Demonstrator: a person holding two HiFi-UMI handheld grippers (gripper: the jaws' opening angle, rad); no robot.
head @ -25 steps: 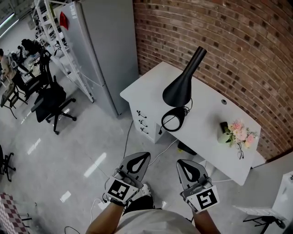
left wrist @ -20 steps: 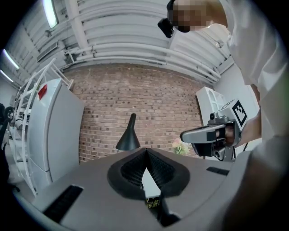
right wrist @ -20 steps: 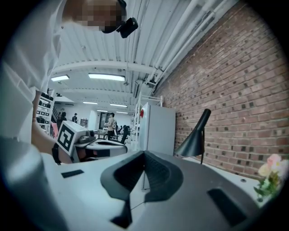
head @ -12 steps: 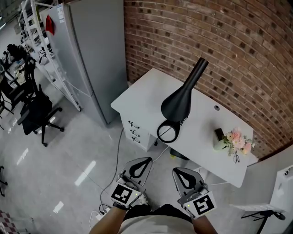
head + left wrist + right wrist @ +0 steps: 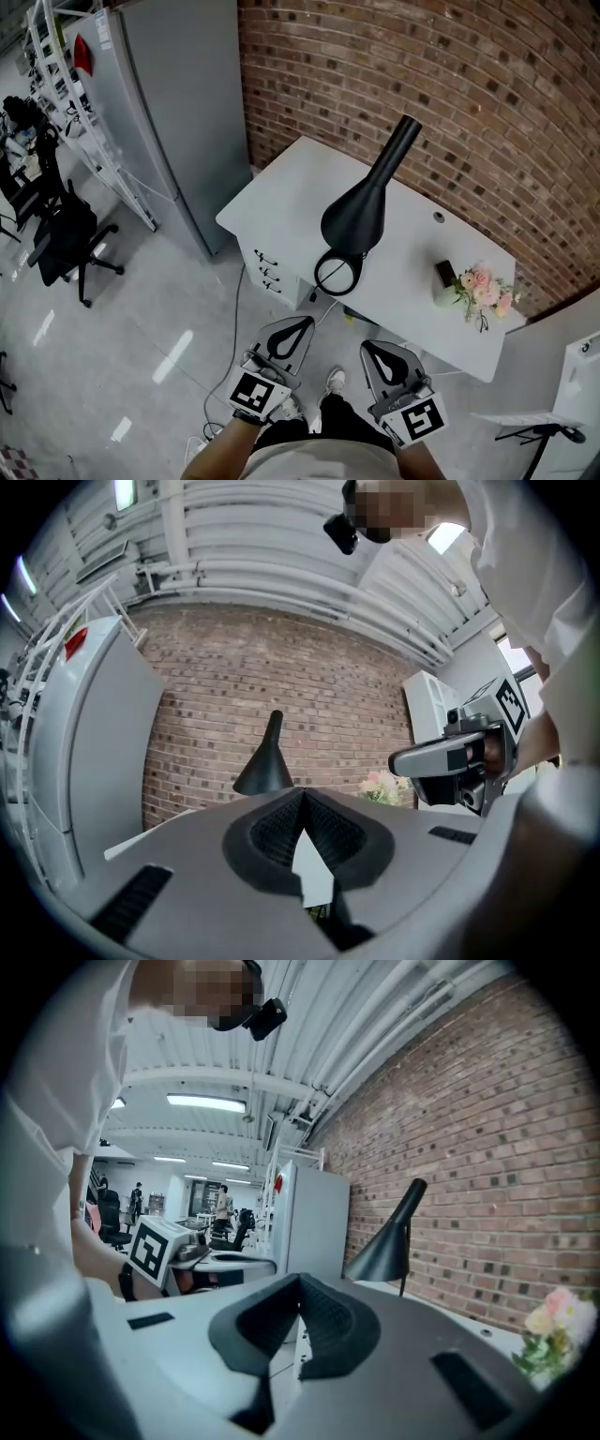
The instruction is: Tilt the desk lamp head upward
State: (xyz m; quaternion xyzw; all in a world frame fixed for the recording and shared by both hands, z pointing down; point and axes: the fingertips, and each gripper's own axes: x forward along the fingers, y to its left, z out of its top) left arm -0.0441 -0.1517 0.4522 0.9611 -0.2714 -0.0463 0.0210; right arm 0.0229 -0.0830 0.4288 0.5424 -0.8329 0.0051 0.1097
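Observation:
A black desk lamp with a cone-shaped head stands on a white desk against the brick wall; its round base sits near the desk's front edge and the head points down and forward. The lamp also rises beyond the left gripper's jaws, and the lamp shows to the right in the right gripper view. My left gripper and right gripper hang side by side over the floor, short of the desk, both shut and empty.
A small vase of pink flowers stands at the desk's right end. A grey cabinet stands left of the desk, with office chairs further left. Cables trail on the floor by the desk drawers.
The view has shifted closer to the desk and slightly right; lamp and desk now sit nearer the centre. Both grippers stay low in front of me, still shut.

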